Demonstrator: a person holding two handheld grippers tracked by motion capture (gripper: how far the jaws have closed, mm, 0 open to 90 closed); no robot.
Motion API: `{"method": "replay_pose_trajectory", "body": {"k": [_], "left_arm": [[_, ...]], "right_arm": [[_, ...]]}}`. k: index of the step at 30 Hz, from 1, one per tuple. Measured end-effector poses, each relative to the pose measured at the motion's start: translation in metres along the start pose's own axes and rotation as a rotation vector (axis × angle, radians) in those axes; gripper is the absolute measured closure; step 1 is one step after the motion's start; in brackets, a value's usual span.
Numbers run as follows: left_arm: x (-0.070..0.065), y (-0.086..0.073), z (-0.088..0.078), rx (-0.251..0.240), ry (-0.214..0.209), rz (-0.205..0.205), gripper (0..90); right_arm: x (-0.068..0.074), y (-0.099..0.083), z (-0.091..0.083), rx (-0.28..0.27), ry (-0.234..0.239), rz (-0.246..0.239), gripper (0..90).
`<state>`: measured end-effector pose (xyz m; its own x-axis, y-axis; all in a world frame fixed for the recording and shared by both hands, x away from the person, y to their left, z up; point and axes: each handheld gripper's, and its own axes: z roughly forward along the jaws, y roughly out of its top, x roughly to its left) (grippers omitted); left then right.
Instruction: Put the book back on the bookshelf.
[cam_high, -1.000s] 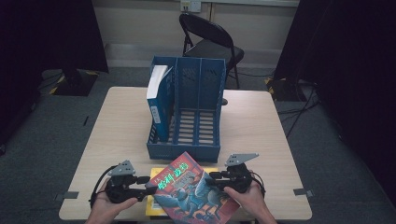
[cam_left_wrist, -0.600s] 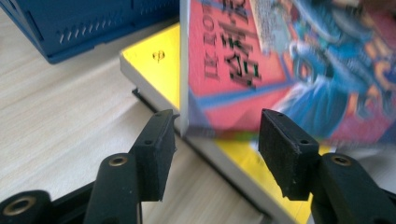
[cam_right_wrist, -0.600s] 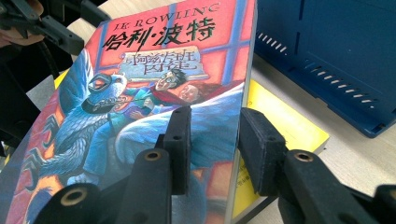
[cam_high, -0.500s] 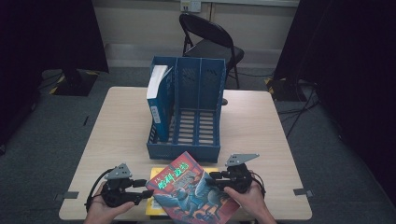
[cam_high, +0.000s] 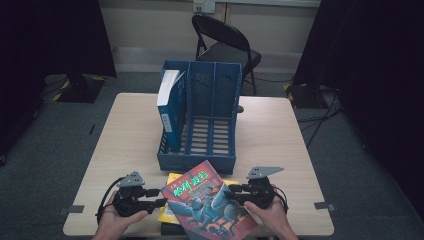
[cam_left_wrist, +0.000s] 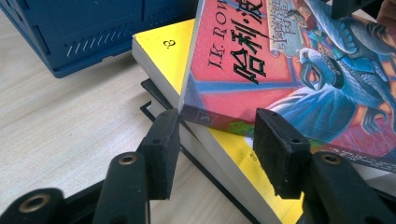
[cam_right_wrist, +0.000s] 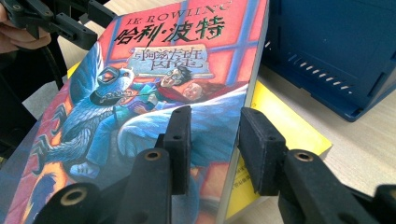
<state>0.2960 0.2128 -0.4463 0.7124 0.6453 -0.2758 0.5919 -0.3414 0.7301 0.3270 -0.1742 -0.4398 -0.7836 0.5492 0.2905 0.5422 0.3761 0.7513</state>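
A red paperback (cam_high: 207, 200) with a blue winged creature on its cover lies tilted over a yellow book (cam_high: 171, 178) at the table's near edge. My right gripper (cam_high: 231, 192) is shut on the paperback's right edge: one pad rests on the cover (cam_right_wrist: 154, 93) and the other sits behind the page edge, as the right gripper (cam_right_wrist: 212, 126) view shows. My left gripper (cam_high: 160, 202) has just been closing. In the left gripper (cam_left_wrist: 215, 126) view the paperback's spine corner (cam_left_wrist: 205, 116) sits in the gap, with no pad pressing on it. A black book (cam_left_wrist: 154, 95) lies under the yellow book (cam_left_wrist: 168, 51).
A blue three-slot file holder (cam_high: 200, 162) stands mid-table just beyond the books. A white-and-blue book (cam_high: 167, 100) stands in its left slot. The wooden table (cam_high: 280, 135) has bare room on either side. A black folding chair (cam_high: 225, 45) stands behind the table.
My left gripper has shifted slightly beside the paperback's left corner. The paperback and my right gripper keep their place.
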Motion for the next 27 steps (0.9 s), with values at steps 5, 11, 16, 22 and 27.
{"method": "replay_pose_trajectory", "body": {"k": [5,11,16,22,27], "left_arm": [[0.0,0.001,0.001,-0.003,0.004,0.006,52.0],[-0.002,0.011,0.005,-0.007,0.035,0.021,55.7],[0.001,0.021,0.01,0.001,0.055,0.039,53.5],[0.006,0.029,0.019,-0.002,0.064,0.024,50.8],[0.002,0.034,0.022,-0.011,0.101,-0.004,51.2]], "right_arm": [[0.004,-0.002,-0.001,-0.001,-0.015,0.008,65.0],[0.011,-0.01,-0.008,-0.006,-0.02,0.005,64.1],[0.013,-0.016,-0.014,-0.005,-0.011,0.008,63.4],[0.017,-0.022,-0.02,0.002,-0.007,0.008,61.0],[0.012,-0.013,-0.014,0.003,-0.003,0.015,49.4]]}}
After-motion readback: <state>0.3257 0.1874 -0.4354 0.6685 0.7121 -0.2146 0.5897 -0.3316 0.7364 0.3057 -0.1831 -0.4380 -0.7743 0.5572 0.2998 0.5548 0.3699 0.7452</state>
